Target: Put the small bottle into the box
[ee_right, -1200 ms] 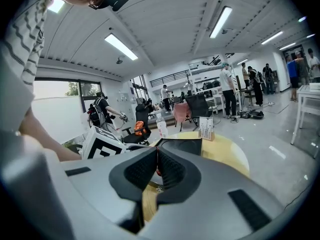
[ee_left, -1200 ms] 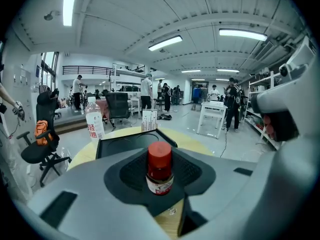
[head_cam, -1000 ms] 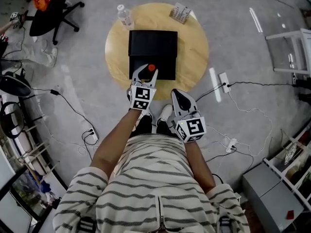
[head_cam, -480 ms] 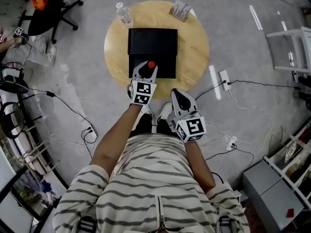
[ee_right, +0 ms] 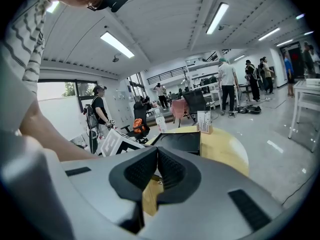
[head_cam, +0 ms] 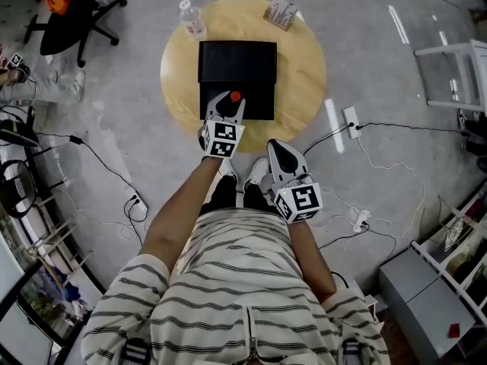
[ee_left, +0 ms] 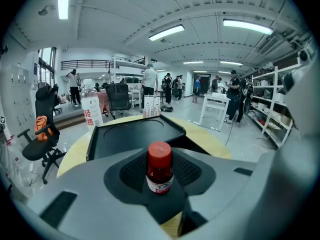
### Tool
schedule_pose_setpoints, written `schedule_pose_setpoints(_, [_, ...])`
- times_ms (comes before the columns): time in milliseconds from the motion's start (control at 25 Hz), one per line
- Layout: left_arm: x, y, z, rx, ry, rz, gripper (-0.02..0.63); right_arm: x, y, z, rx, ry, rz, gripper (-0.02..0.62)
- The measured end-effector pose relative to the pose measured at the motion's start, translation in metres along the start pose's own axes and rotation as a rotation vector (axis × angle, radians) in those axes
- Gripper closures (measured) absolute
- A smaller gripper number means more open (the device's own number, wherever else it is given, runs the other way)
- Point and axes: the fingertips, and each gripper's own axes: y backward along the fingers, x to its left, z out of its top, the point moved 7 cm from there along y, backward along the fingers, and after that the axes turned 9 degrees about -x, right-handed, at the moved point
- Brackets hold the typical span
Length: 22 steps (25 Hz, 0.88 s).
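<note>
Red-capped small bottle (ee_left: pixel 159 170) pinched upright in the left claw (head_cam: pixel 226 106), at the 6 o'clock edge of the black box (head_cam: pixel 236 59) on the round counter (head_cam: pixel 304 67), bottle body hidden in head view, only cap showing, right claw (ee_right: pixel 156 171) pressed together, empty

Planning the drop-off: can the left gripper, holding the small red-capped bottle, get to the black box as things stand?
Probably yes. The left gripper holds the small red-capped bottle upright at the near edge of the black rectangular box, and nothing shows between them.
</note>
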Motion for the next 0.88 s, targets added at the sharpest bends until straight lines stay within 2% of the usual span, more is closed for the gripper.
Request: schedule_pose_setpoints(880, [-0.003,-0.007,-0.006,0.023,-0.021,-0.014,0.456,0.004,0.003,-0.004,0.015,-0.003,-0.007,0.574])
